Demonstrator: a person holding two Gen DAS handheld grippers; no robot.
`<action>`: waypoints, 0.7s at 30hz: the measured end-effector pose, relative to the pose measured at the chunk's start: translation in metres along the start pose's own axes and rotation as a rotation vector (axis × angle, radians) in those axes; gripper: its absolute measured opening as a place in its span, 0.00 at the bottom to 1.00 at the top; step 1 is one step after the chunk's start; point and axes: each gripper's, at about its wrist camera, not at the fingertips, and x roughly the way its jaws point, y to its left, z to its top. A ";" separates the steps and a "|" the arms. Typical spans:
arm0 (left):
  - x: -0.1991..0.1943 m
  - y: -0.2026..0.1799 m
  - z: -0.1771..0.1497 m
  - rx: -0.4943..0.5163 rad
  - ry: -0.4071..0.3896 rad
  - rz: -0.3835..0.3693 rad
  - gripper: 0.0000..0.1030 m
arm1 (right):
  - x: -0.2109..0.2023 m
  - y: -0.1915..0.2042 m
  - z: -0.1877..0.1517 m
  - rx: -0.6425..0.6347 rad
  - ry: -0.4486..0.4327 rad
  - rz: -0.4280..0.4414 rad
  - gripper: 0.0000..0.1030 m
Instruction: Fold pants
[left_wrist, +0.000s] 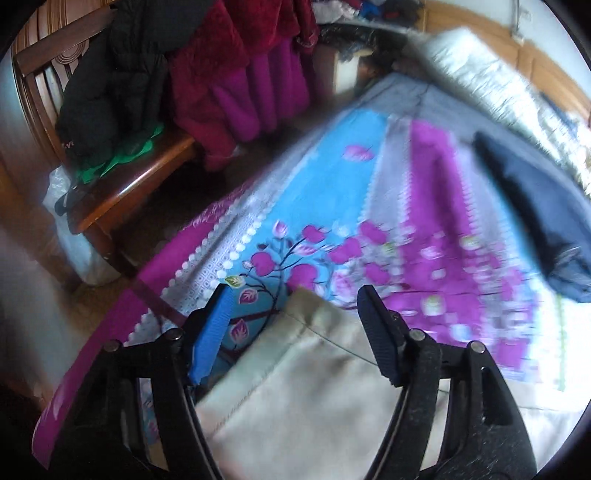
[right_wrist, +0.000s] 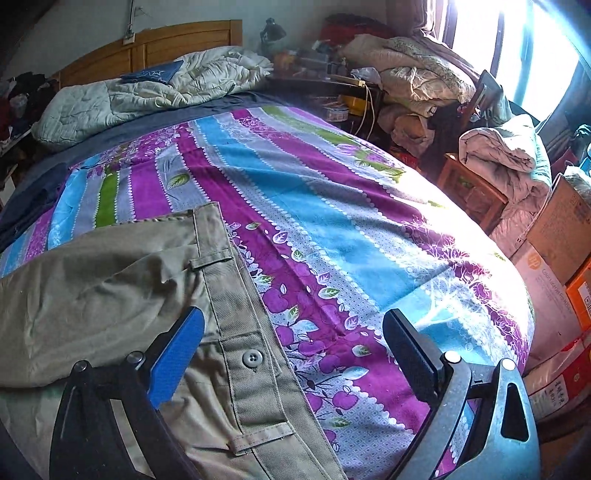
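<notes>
looking left to right: the left tool (left_wrist: 295, 328) hangs released over the hem end of the khaki pants (left_wrist: 295, 398), which run back under it on the bed (left_wrist: 332, 177). the right tool (right_wrist: 295, 343) is released too, with the waistband (right_wrist: 240, 332) right between its fingers, long axis running away from it. i'd guess both are equally near for an end-to-end fold.
</notes>
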 end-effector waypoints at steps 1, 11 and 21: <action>0.009 0.001 -0.003 -0.007 0.042 -0.021 0.65 | 0.001 0.003 0.002 -0.012 -0.004 0.004 0.96; -0.009 0.008 -0.015 -0.001 -0.030 -0.146 0.15 | 0.060 0.024 0.047 -0.015 -0.004 0.096 0.96; 0.006 -0.001 -0.011 0.022 -0.001 -0.113 0.16 | 0.131 0.045 0.108 0.001 0.043 0.203 0.96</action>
